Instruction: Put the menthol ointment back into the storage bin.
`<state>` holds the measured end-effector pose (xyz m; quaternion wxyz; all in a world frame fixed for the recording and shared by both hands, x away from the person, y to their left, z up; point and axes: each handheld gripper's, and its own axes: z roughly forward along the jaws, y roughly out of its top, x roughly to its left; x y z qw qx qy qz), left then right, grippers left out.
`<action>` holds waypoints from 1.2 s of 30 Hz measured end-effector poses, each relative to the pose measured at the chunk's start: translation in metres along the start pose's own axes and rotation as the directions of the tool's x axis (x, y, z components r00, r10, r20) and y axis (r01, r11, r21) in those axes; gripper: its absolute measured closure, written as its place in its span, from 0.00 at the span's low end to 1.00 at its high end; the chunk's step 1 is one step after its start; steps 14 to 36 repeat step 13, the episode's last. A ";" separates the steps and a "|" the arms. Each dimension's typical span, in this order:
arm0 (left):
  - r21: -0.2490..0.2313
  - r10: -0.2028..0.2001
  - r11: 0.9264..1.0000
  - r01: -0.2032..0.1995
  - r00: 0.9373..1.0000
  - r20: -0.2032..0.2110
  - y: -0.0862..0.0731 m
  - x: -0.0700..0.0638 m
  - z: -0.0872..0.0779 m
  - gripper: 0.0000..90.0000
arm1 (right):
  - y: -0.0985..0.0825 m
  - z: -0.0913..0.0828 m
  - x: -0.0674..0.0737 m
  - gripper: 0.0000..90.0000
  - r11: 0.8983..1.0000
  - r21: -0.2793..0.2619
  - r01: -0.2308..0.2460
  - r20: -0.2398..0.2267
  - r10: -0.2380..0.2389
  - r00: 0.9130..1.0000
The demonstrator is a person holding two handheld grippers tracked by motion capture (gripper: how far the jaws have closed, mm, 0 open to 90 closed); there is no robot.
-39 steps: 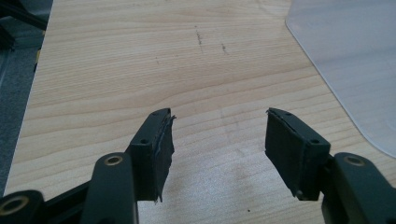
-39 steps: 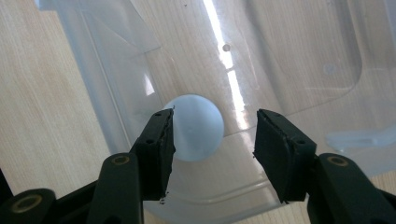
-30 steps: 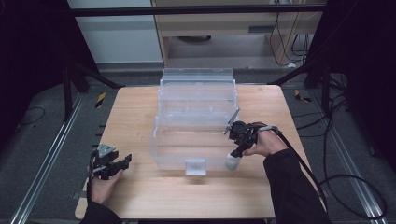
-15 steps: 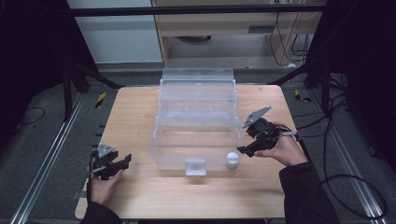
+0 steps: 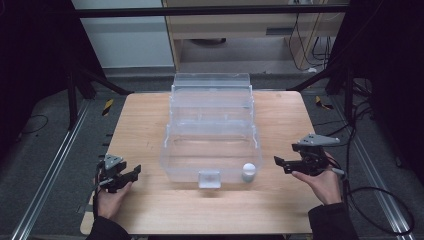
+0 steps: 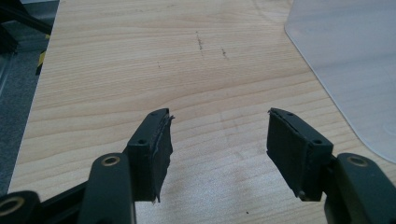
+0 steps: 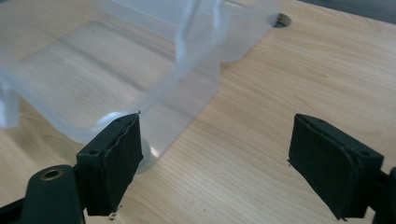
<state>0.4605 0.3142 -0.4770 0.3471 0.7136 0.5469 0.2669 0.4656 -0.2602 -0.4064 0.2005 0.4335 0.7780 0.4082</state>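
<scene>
At the near edge of the wooden table (image 5: 150, 210), the left gripper (image 5: 131, 173) rests low at the near left with its jaws spread and nothing between them, and the right gripper (image 5: 280, 162), held above the near right, likewise stands released and empty. Between them, a small white cylindrical object (image 5: 248, 171) stands inside the near right corner of the clear plastic bin (image 5: 172, 155), beside the bin's front latch (image 5: 209, 178). Beyond, the bin's transparent tiers step back toward the table's far edge.

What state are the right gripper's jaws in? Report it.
Open. The right gripper shows its jaws spread wide over bare table, nothing between them.
</scene>
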 end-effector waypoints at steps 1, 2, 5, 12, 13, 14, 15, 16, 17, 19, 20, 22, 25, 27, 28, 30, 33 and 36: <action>0.000 0.000 1.000 0.000 1.000 0.000 0.000 0.000 0.000 0.44 | -0.006 0.001 -0.003 0.19 1.000 -0.006 -0.014 0.003 0.014 1.000; 0.000 -0.002 1.000 0.002 1.000 -0.002 0.000 0.001 0.000 0.43 | -0.012 0.003 -0.005 0.18 0.999 -0.009 -0.032 0.010 0.032 0.999; -0.001 -0.001 1.000 0.001 1.000 -0.002 0.000 0.001 0.000 0.43 | -0.022 0.006 -0.010 0.18 0.998 -0.010 -0.060 0.025 0.060 0.998; -0.006 -0.005 1.000 0.005 1.000 0.002 -0.002 0.004 0.002 0.42 | -0.061 0.018 -0.030 0.16 0.994 -0.004 -0.110 0.098 0.110 0.989; -0.006 -0.005 1.000 0.005 1.000 0.002 -0.002 0.004 0.002 0.41 | -0.061 0.018 -0.030 0.16 0.994 -0.004 -0.110 0.098 0.110 0.989; -0.006 -0.005 1.000 0.005 1.000 0.002 -0.002 0.004 0.002 0.41 | -0.061 0.018 -0.030 0.16 0.994 -0.004 -0.110 0.098 0.110 0.989; -0.006 -0.005 1.000 0.005 1.000 0.002 -0.002 0.004 0.002 0.41 | -0.061 0.018 -0.030 0.16 0.994 -0.004 -0.110 0.098 0.110 0.989; -0.006 -0.005 1.000 0.005 1.000 0.002 -0.002 0.004 0.002 0.41 | -0.061 0.018 -0.030 0.16 0.994 -0.004 -0.110 0.098 0.110 0.989; -0.006 -0.005 1.000 0.005 1.000 0.002 -0.002 0.004 0.002 0.41 | -0.061 0.018 -0.030 0.16 0.994 -0.004 -0.110 0.098 0.110 0.989; -0.006 -0.005 1.000 0.005 1.000 0.002 -0.002 0.004 0.002 0.41 | -0.061 0.018 -0.030 0.16 0.994 -0.004 -0.110 0.098 0.110 0.989; -0.006 -0.005 1.000 0.005 1.000 0.002 -0.002 0.004 0.002 0.41 | -0.061 0.018 -0.030 0.16 0.994 -0.004 -0.110 0.098 0.110 0.989; -0.006 -0.005 1.000 0.005 1.000 0.002 -0.002 0.004 0.002 0.41 | -0.061 0.018 -0.030 0.16 0.994 -0.004 -0.110 0.098 0.110 0.989; -0.006 -0.005 1.000 0.005 1.000 0.002 -0.002 0.004 0.002 0.41 | -0.061 0.018 -0.030 0.16 0.994 -0.004 -0.110 0.098 0.110 0.989; -0.006 -0.005 1.000 0.005 1.000 0.002 -0.002 0.004 0.002 0.41 | -0.061 0.018 -0.030 0.16 0.994 -0.004 -0.110 0.098 0.110 0.989; -0.006 -0.005 1.000 0.005 1.000 0.002 -0.002 0.004 0.002 0.41 | -0.061 0.018 -0.030 0.16 0.994 -0.004 -0.110 0.098 0.110 0.989; -0.006 -0.005 1.000 0.005 1.000 0.002 -0.002 0.004 0.002 0.41 | -0.061 0.018 -0.030 0.16 0.994 -0.004 -0.110 0.098 0.110 0.989; -0.006 -0.005 1.000 0.005 1.000 0.002 -0.002 0.004 0.002 0.41 | -0.061 0.018 -0.030 0.16 0.994 -0.004 -0.110 0.098 0.110 0.989; -0.006 -0.005 1.000 0.005 1.000 0.002 -0.002 0.004 0.002 0.41 | -0.061 0.018 -0.030 0.16 0.994 -0.004 -0.110 0.098 0.110 0.989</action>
